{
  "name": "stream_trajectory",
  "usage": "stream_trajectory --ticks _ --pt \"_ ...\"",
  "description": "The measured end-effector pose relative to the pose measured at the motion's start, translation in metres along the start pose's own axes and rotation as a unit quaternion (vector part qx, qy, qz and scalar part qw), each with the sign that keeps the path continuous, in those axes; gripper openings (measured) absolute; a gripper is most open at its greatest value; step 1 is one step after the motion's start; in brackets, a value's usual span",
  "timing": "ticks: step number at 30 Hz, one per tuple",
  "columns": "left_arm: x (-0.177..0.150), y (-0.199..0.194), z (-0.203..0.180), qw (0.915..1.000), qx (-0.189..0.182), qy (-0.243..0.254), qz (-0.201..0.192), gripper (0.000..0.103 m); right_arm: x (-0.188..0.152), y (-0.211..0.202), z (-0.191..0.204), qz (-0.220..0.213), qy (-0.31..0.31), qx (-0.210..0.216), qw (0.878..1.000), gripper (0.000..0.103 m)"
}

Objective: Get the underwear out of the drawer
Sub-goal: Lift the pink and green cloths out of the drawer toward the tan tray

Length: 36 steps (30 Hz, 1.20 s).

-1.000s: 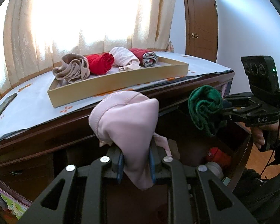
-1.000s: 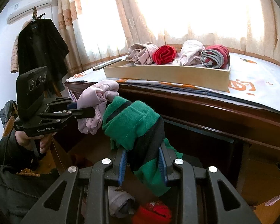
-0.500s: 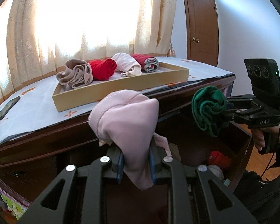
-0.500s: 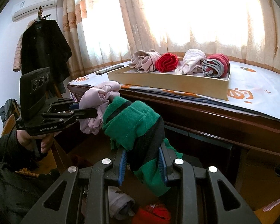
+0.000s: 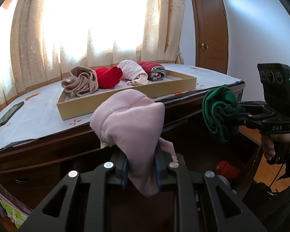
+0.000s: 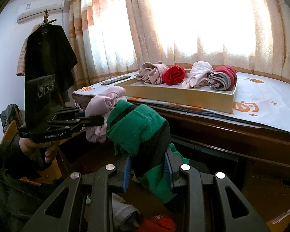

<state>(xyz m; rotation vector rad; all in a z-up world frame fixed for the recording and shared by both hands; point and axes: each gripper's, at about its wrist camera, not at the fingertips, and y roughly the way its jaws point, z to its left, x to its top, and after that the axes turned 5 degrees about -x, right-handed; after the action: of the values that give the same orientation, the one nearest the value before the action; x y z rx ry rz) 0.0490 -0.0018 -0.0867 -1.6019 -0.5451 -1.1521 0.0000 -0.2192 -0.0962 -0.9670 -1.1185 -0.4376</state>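
1. Left hand-held gripper (image 5: 141, 169): jaws nearly closed, pinching a pink underwear roll (image 5: 128, 123), held in the air in front of the surface (image 5: 34, 119), above the open drawer (image 5: 249, 166).
2. Right hand-held gripper (image 6: 147, 171): jaws narrow, clamped on a green/black underwear roll (image 6: 139, 133), also above the drawer, just right of the pink one.
3. Drawer contents: a red piece (image 6: 158, 223) and a white-grey piece (image 6: 123, 214) lie inside.
4. Surface: dark wood top w/ white patterned cloth. Shallow tan tray (image 5: 125, 100) on it holds 4 rolls in a row: beige (image 5: 80, 81), red (image 5: 108, 76), pale pink (image 5: 132, 73), maroon/grey (image 5: 153, 70). Phone (image 5: 9, 114) lies left of tray, apart from it.
5. Room: curtained window (image 6: 203, 23) behind surface, strongly backlit; wooden door (image 5: 208, 25) at right; dark coat (image 6: 48, 61) hung on left wall, AC unit (image 6: 41, 8) above it.
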Motion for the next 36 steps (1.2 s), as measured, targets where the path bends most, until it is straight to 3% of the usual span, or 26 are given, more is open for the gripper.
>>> stream_trajectory --ticks 14,36 --pt "0.011 -0.009 -0.005 0.9998 0.009 0.005 -0.017 0.02 0.005 -0.011 0.002 -0.017 0.013 0.007 1.0 0.032" --pt "0.048 -0.018 -0.015 0.9989 0.011 0.034 -0.031 0.02 0.054 -0.025 0.019 -0.035 0.012 0.021 0.999 0.032"
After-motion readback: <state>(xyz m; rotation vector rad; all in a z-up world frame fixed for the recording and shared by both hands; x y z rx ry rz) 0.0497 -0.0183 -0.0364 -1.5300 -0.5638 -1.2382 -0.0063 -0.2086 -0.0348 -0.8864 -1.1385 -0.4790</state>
